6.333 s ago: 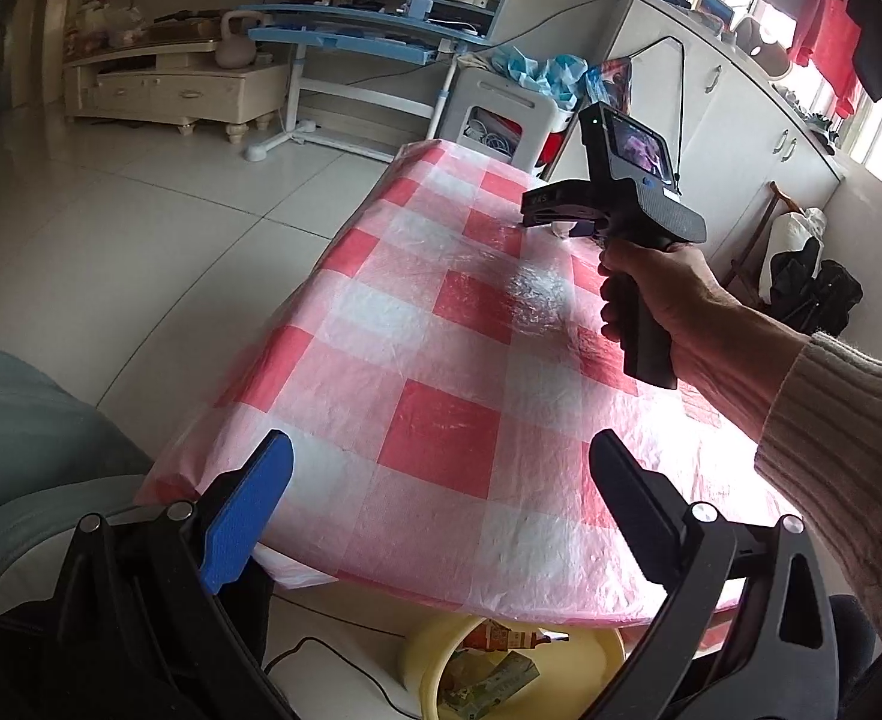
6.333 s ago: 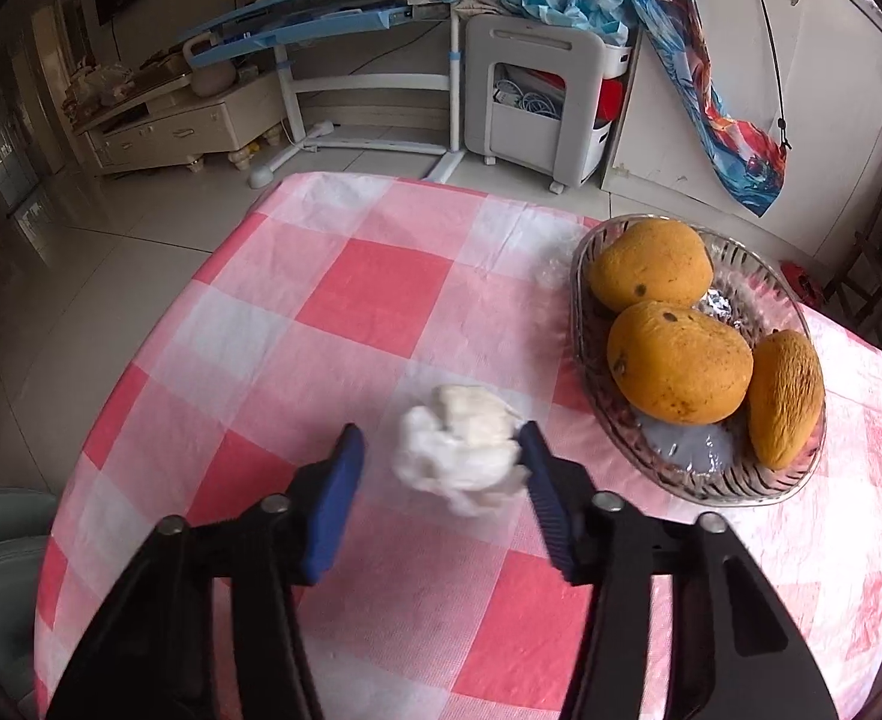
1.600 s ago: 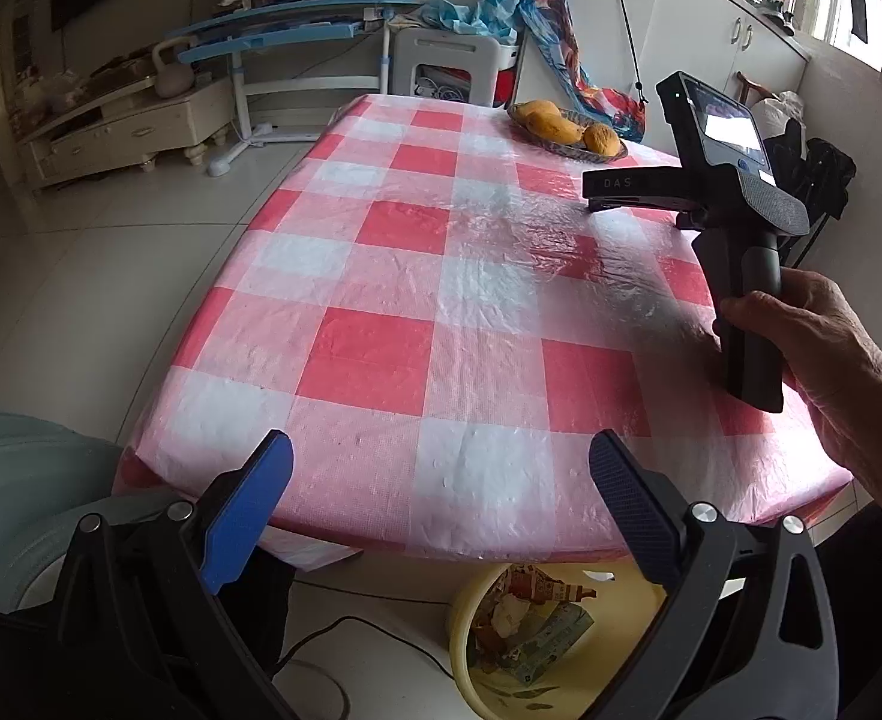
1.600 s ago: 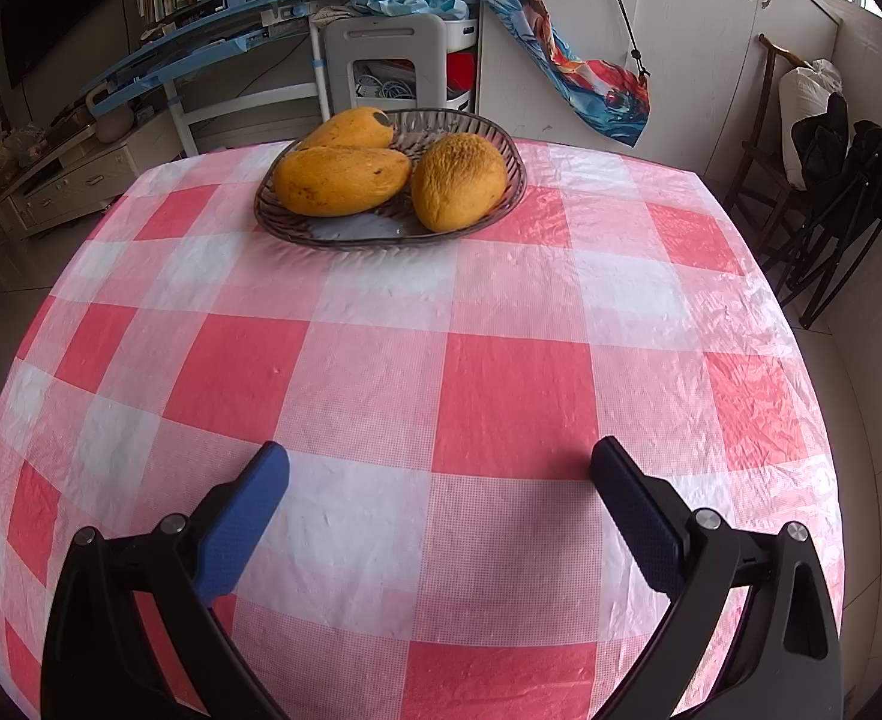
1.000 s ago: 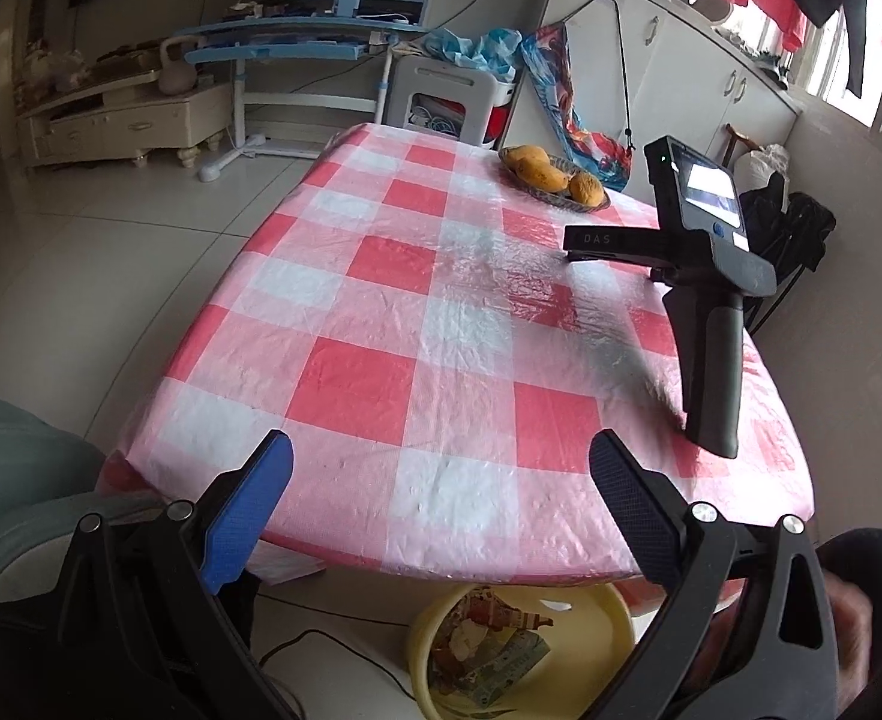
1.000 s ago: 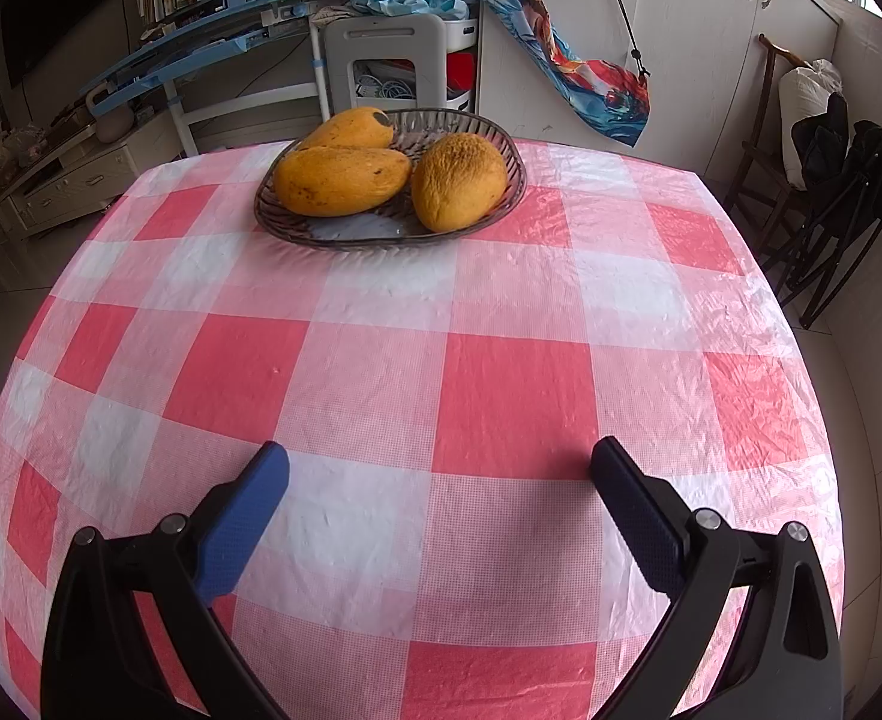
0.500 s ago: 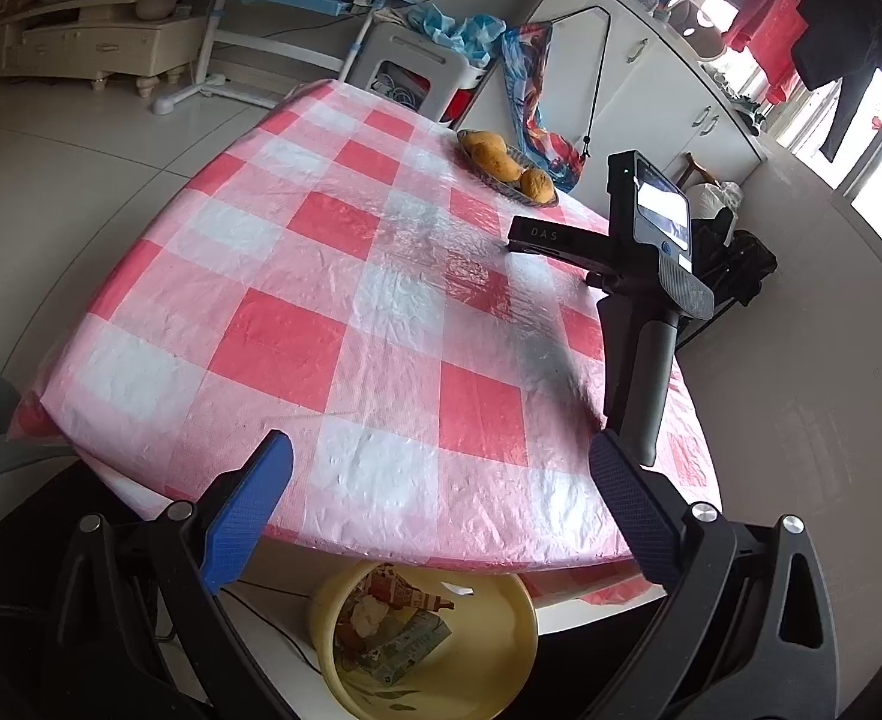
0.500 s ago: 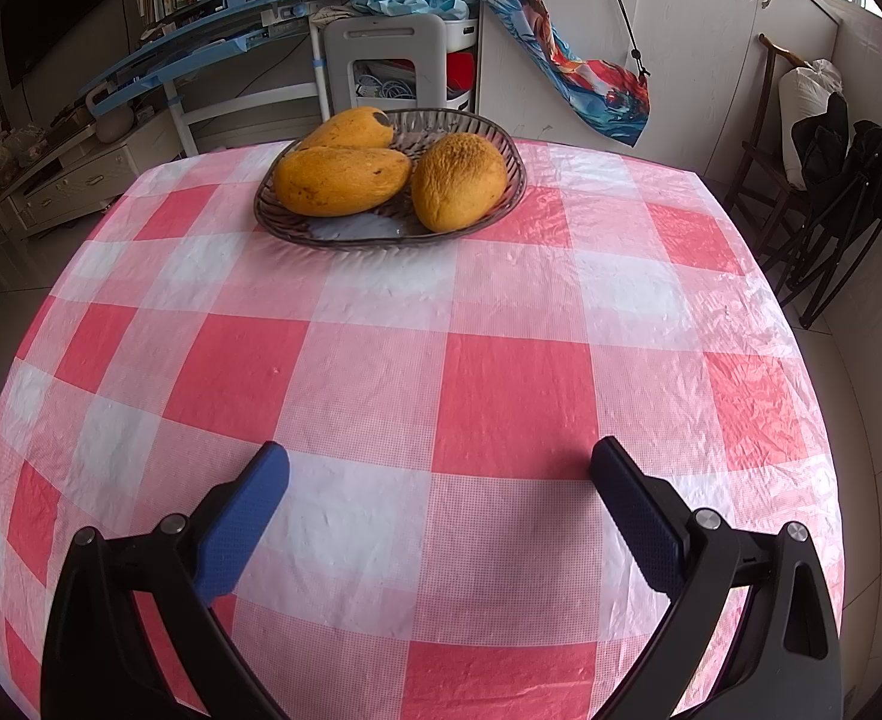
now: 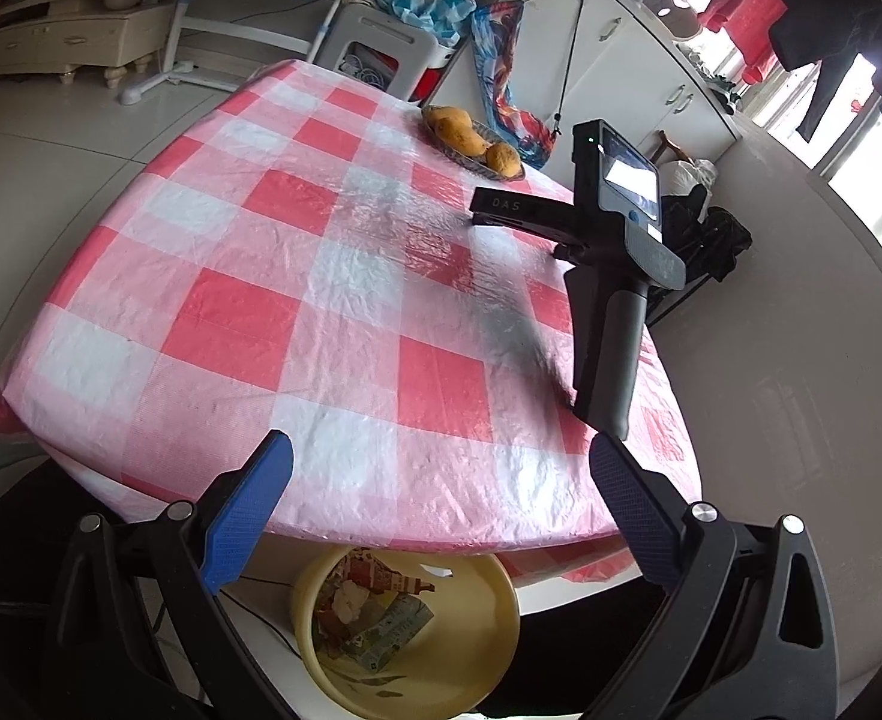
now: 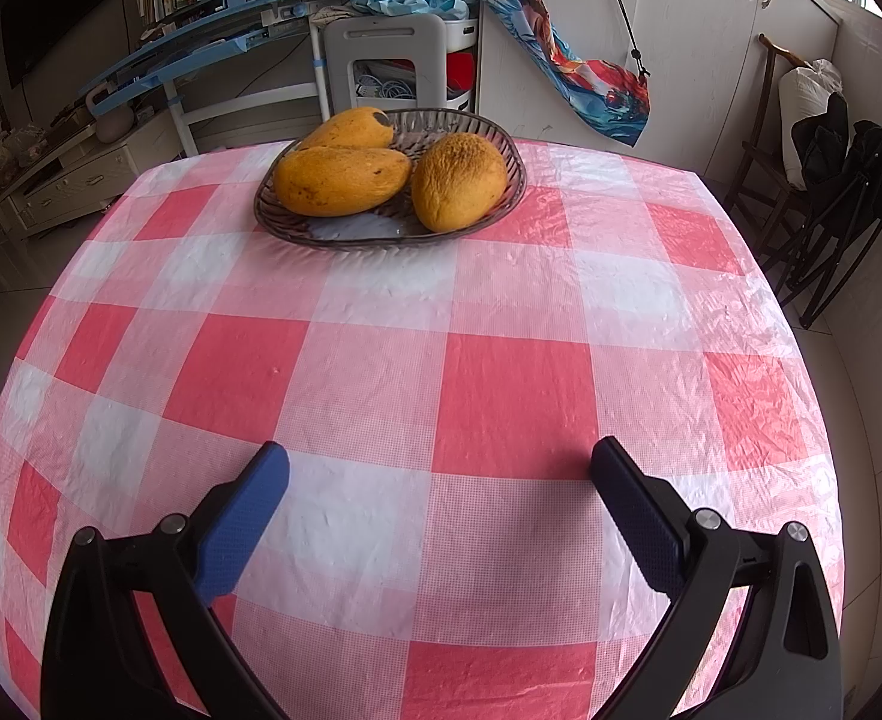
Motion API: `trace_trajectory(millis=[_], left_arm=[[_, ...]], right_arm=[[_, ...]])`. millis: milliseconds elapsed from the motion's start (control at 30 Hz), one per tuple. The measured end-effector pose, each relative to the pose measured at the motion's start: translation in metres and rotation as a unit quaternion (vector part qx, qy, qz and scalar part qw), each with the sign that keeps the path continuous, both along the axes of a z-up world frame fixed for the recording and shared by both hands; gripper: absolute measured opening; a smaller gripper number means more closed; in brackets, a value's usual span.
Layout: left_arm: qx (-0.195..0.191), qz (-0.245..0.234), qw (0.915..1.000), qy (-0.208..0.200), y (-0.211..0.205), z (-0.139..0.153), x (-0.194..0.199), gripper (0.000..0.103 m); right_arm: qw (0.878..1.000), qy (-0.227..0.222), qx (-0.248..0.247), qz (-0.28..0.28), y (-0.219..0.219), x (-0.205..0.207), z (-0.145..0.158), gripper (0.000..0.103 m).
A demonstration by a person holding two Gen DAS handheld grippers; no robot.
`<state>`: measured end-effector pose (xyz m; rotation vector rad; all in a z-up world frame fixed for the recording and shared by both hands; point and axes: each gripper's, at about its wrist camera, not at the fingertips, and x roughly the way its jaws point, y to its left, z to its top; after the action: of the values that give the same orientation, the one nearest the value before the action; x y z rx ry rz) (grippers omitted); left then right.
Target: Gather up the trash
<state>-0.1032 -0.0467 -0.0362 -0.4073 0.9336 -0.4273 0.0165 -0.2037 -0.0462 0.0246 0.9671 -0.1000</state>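
A: Where's the trash (image 9: 375, 606)?
B: In the yellow basin (image 9: 489, 654) under the desk (image 9: 345, 276), catching drops off its edge.
A: Fingers?
B: Left gripper (image 9: 441, 498) and right gripper (image 10: 438, 495) both spread, empty; the right stands on the desk.

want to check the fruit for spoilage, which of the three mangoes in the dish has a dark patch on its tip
The rear mango, farthest from the right gripper: its right tip is dark. The front left mango has only small specks, and the right mango looks rough and dull.
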Motion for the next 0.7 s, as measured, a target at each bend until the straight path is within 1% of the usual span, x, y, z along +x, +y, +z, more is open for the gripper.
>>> trace_trajectory(millis=[100,300,400,567,700], left_arm=[[0.002,-0.023,0.9997,0.010,-0.008,-0.003,0.000,0.096],[-0.050,-0.056,0.9962,0.044,-0.013,-0.011,-0.001,0.096],[-0.048,-0.050,0.9968,0.039,-0.014,-0.010,-0.001,0.096],[-0.020,-0.064,0.9976,0.016,-0.020,-0.004,-0.005,0.096],[-0.018,-0.072,0.9972,0.013,-0.023,-0.003,-0.006,0.096]], right_arm=[[1.000,0.000,0.000,0.000,0.000,0.000,0.000,0.096],[1.000,0.000,0.000,0.000,0.000,0.000,0.000,0.096],[1.000,0.000,0.000,0.000,0.000,0.000,0.000,0.096],[1.000,0.000,0.000,0.000,0.000,0.000,0.000,0.096],[1.000,0.000,0.000,0.000,0.000,0.000,0.000,0.096]])
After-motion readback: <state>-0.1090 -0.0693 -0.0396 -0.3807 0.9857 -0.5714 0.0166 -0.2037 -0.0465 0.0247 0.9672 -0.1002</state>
